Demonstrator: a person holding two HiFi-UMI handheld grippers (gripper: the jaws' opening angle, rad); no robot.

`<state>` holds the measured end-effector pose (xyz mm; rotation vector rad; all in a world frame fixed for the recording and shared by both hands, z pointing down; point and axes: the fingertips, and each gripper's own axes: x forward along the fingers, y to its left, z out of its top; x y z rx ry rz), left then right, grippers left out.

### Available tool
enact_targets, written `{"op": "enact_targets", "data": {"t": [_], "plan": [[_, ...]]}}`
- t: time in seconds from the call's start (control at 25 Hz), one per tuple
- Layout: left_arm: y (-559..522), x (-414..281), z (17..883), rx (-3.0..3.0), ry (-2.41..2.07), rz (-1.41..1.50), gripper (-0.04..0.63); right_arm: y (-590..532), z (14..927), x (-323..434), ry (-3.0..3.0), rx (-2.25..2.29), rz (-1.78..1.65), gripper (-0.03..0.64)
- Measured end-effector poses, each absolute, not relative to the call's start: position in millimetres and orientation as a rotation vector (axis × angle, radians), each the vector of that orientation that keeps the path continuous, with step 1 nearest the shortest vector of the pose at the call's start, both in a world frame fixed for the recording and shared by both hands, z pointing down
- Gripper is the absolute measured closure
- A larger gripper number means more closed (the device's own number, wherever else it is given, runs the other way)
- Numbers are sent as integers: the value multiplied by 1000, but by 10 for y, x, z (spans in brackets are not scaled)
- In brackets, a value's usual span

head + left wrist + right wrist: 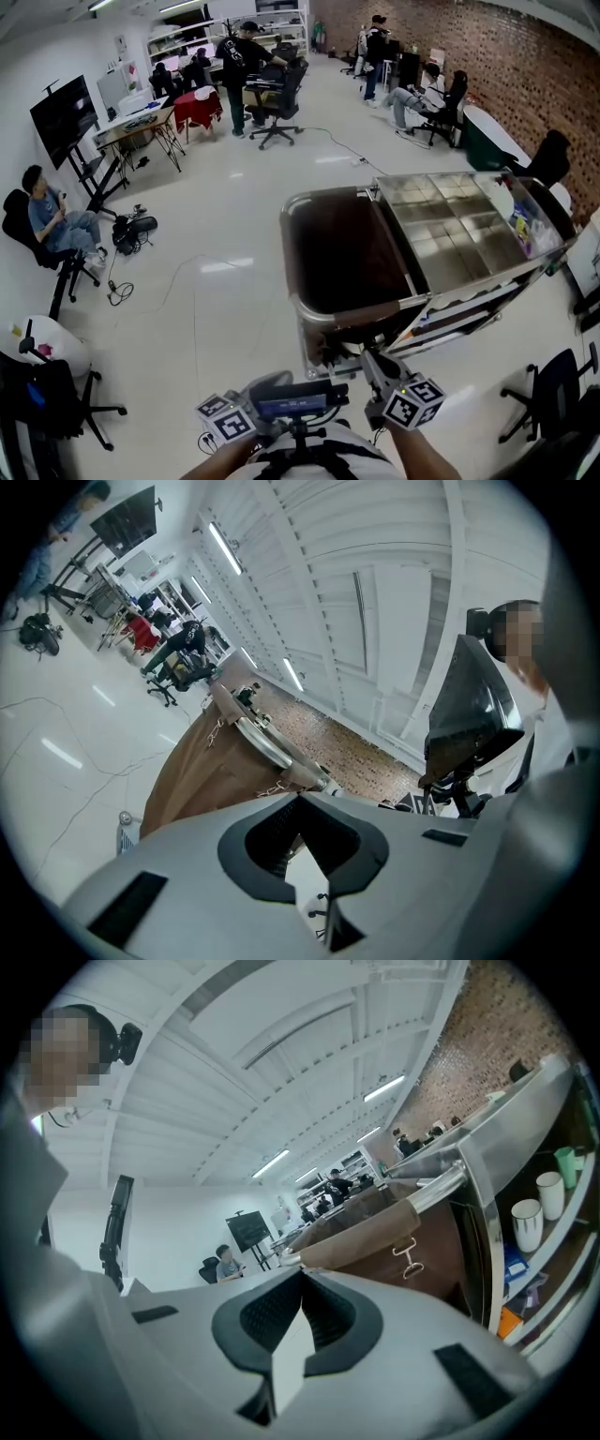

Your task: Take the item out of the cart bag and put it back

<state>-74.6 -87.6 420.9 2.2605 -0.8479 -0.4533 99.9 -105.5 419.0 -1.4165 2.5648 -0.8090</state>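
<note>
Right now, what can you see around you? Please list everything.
cart: one, steel, ahead to the right
bag: one, brown, hung on the cart's left end
cups: two, white, on a cart shelf
screen: one, black, on a stand, far left
seated person: one, blue top, beside the screen
chairs: several, black, around the room
brick wall: one, red-brown, right side
left hand-held gripper: one, grey, shut, empty
right hand-held gripper: one, grey, shut, empty

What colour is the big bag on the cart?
Brown. The bag shows best in the left gripper view.
</note>
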Motion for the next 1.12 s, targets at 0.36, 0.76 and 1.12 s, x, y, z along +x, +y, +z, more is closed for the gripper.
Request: {"op": "enact_targets", "data": {"t": [0.36,0.76,1.12], "plan": [[-881,-808,4218,2256,-846,-472,592,-1049,4171,889,2579,-1380,-795,606],[-878,-768,4230,2247,-826,-470,591,-962,4206,680,2662,-1255,-850,456],[-848,-779,4216,2248,-835,-469,591,-969,4217,897,2564,-1317,-872,617]]}}
